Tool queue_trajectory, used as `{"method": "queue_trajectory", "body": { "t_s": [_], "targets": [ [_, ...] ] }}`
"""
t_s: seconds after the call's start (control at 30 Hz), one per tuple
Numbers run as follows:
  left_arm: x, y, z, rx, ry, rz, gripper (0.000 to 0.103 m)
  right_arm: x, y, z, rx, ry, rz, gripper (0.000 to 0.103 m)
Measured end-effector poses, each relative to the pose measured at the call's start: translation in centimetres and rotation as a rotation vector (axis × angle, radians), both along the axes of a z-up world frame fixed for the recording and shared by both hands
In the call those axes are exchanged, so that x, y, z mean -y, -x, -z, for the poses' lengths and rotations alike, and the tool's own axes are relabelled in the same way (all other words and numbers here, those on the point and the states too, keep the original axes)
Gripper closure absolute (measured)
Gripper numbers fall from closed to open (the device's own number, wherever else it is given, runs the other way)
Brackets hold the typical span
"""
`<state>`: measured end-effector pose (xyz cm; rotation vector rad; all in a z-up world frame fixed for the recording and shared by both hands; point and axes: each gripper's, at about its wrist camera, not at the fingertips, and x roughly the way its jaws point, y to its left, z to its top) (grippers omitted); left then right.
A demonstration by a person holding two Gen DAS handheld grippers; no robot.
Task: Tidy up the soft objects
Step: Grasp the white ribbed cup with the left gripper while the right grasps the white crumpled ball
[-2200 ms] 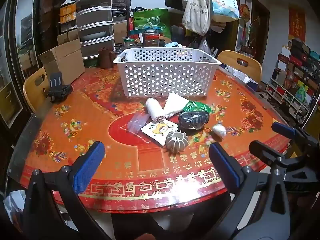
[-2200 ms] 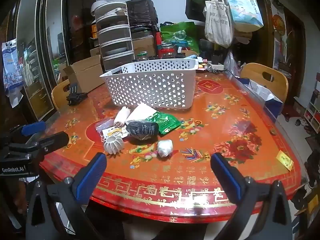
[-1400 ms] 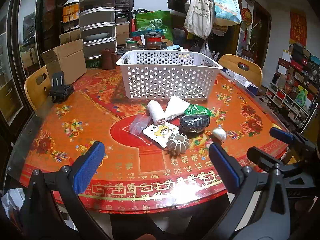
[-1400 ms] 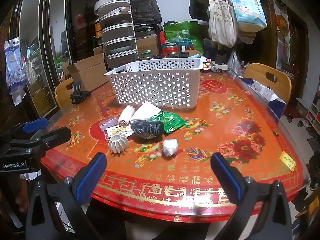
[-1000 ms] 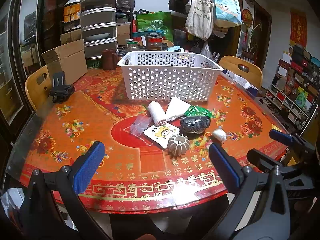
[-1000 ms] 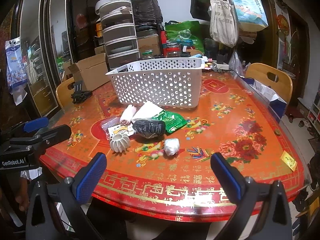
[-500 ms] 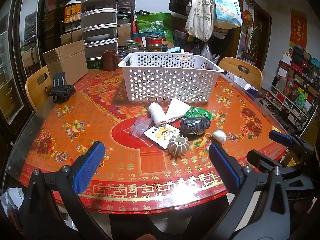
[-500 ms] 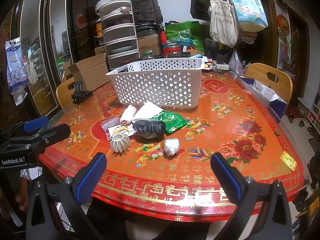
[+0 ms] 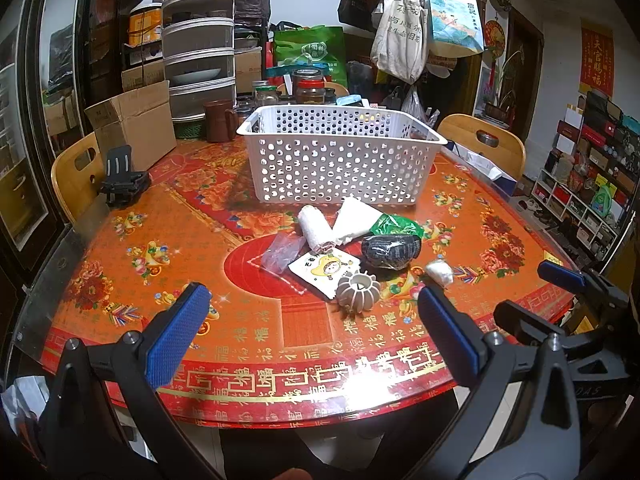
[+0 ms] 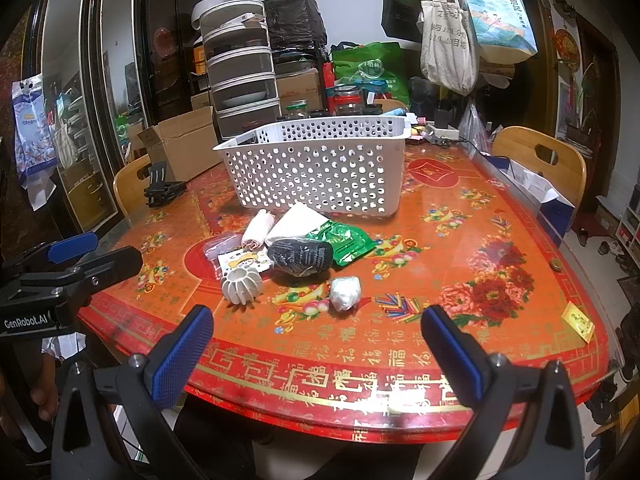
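Observation:
A white perforated basket (image 9: 340, 160) (image 10: 320, 172) stands on the red patterned table (image 9: 160, 264). In front of it lies a cluster: a white rolled cloth (image 9: 316, 228) (image 10: 258, 230), a white folded pack (image 9: 356, 222), a green packet (image 9: 394, 225) (image 10: 340, 240), a black bundle (image 9: 390, 250) (image 10: 300, 258), a cartoon packet (image 9: 324, 268), a ribbed white ball (image 9: 358, 291) (image 10: 241, 283) and a small white wad (image 9: 439, 273) (image 10: 345, 292). My left gripper (image 9: 312, 332) and right gripper (image 10: 316, 344) are both open and empty, at the near table edge, short of the cluster.
A cardboard box (image 9: 132, 128), a black clamp (image 9: 122, 186), stacked trays (image 9: 198, 60) and jars (image 9: 308, 88) sit at the table's back. Wooden chairs (image 9: 76, 176) (image 10: 540, 160) flank it. Bags (image 9: 400, 40) hang behind. A small yellow card (image 10: 576, 320) lies at the right edge.
Both grippers have drifted slightly closer to the table and the cluster. Both stay open. Nothing on the table has moved.

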<state>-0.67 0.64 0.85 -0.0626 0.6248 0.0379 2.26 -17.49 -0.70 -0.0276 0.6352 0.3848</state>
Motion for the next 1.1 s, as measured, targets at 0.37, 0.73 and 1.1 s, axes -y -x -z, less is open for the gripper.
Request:
{"method": "queue_trajectory", "body": {
  "t_s": [0.37, 0.73, 1.1],
  "targets": [
    [0.0, 0.0, 0.0, 0.0, 0.002, 0.001, 0.0, 0.0, 0.0, 0.0, 0.0, 0.001, 0.0, 0.0],
    [0.2, -0.2, 0.2, 0.029, -0.02, 0.009, 0.0, 0.0, 0.0, 0.0, 0.003, -0.001, 0.001, 0.0],
    [-0.3, -3.5, 4.1, -0.055, -0.007, 0.025, 0.0, 0.0, -2.1, 2.5, 0.015, 0.001, 0.005, 0.0]
  ]
}}
